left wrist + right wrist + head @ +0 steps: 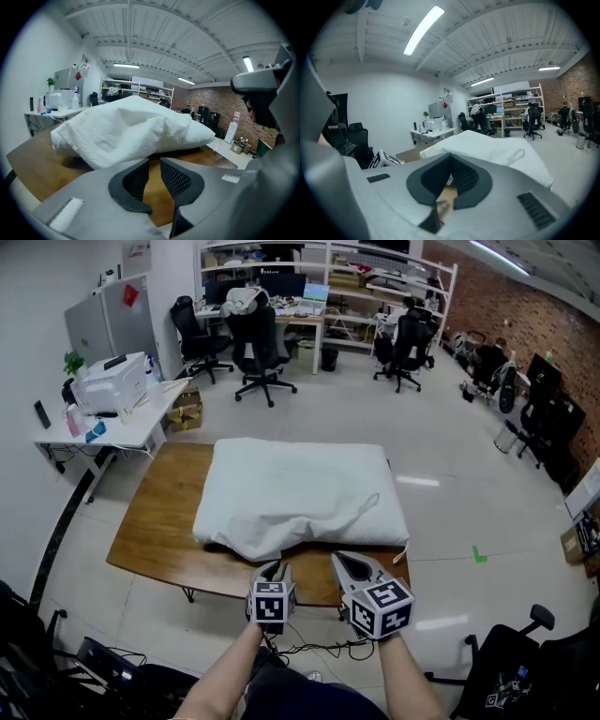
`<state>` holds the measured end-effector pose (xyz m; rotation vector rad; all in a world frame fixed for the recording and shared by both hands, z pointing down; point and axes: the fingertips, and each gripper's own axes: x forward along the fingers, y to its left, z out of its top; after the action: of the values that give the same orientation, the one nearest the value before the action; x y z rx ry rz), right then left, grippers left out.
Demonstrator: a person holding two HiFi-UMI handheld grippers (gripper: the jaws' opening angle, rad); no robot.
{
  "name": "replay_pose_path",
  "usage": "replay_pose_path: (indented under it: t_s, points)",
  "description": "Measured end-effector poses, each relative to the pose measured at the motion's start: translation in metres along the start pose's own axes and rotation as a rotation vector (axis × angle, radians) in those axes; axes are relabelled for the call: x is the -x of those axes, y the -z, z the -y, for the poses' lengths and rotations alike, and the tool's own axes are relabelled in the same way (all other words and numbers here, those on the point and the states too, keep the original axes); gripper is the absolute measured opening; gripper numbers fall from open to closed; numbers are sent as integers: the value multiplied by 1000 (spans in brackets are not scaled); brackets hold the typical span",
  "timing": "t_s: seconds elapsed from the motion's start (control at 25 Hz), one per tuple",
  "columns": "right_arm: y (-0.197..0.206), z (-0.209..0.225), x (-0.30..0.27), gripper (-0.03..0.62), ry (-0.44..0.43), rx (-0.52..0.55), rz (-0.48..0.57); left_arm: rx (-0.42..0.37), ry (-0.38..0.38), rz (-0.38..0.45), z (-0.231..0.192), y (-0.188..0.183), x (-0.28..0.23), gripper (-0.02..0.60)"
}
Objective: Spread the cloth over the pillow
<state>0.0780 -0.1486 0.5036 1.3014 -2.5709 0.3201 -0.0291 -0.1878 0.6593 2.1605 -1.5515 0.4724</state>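
Cloth [300,479] lay on the pillow [232,532] on the wooden table [155,526], long axis crosswise, near edge just ahead of both tools. Left gripper [275,568] slightly parted, empty; right gripper [351,564] clenched, empty.

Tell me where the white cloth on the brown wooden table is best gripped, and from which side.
Grip its wrinkled near edge, where the white fabric cloth folds down onto the brown wooden table. Come from the near side, low and level: the fold faces that way, and the broad smooth top probably offers little to pinch.
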Motion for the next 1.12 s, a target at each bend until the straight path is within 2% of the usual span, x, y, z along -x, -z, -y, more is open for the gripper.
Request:
replay_pose_path:
  t_s: [0.24,0.44,0.68,0.92,1.12]
  points:
    - [1,4,-4,9,11,-10,-20,44,-56,-47,-20,16,-31,132]
    - [2,8,-8,9,18,-21,-28,48,-98,-86,-27,31,-38,177]
    - [16,12,-10,9,26,-37,-62,-8,-127,-96,-34,28,-52,181]
    - [23,24,-7,9,53,-49,-83,-24,-145,-220,-45,38,-73,179]
    - [20,32,-2,9,74,-53,-82,-62,-187,-228,-50,37,-79,170]
